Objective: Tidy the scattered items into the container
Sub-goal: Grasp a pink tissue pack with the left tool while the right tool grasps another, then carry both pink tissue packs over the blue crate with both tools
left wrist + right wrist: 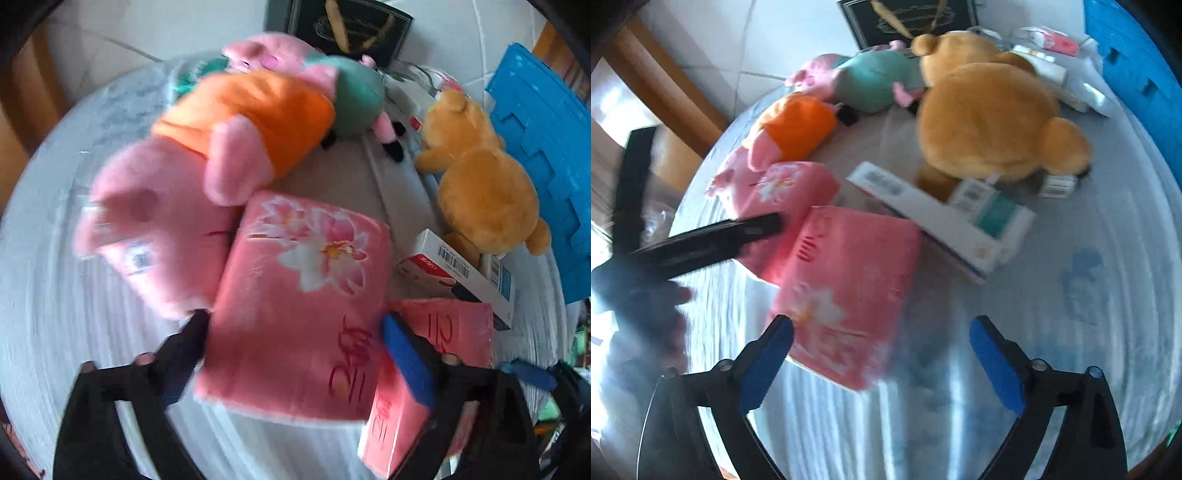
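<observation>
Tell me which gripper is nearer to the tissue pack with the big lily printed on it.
Left. The left gripper straddles the lily tissue pack, open fingers on either side. The right gripper hovers open over a second pink pack, with the lily one lying beyond it.

Two pink tissue packs, three plush toys, one blue container.

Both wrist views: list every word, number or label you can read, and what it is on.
None reads clearly.
Pink tissue packs: red script, not legible.
White box: barcode and red panel, print too small.
Black bag: gold emblem, no readable words.
Small boxes under the bear: barcodes, blurred.
Pink pig's tag: blurred.
</observation>
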